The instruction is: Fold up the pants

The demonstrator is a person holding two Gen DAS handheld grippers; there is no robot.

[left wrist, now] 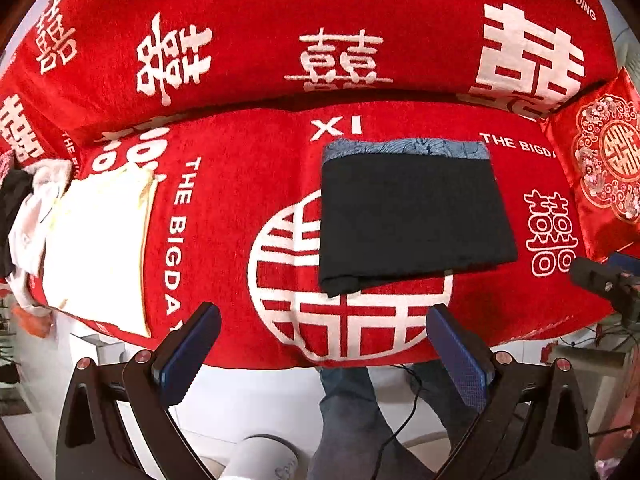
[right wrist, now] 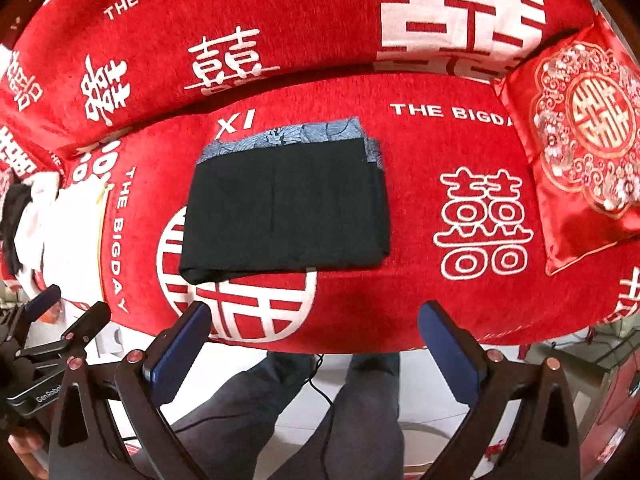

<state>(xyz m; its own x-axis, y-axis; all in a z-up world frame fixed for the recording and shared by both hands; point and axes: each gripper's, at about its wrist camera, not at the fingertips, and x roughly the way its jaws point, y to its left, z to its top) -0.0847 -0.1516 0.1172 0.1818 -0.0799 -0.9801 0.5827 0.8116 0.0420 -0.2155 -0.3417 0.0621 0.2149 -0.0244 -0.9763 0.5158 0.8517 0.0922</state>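
Observation:
Black pants [left wrist: 412, 220] lie folded into a flat rectangle on the red sofa seat [left wrist: 240, 240], on top of a blue patterned garment [left wrist: 404, 148] that shows along their far edge. The right wrist view shows the same black pants [right wrist: 284, 212] over the blue garment [right wrist: 292, 138]. My left gripper [left wrist: 324, 316] hangs open above the seat's front edge, clear of the pants, nothing between its blue pads [left wrist: 188, 356]. My right gripper [right wrist: 316, 314] is open too, above the front edge and empty. The left gripper [right wrist: 68, 306] shows at the lower left of the right wrist view.
A folded cream garment [left wrist: 100, 248] and a heap of white and dark clothes [left wrist: 28, 216] lie at the seat's left end. A red embroidered cushion [right wrist: 580, 144] leans at the right end. A person's legs [right wrist: 352, 412] in dark trousers stand before the sofa, with a cable on the floor.

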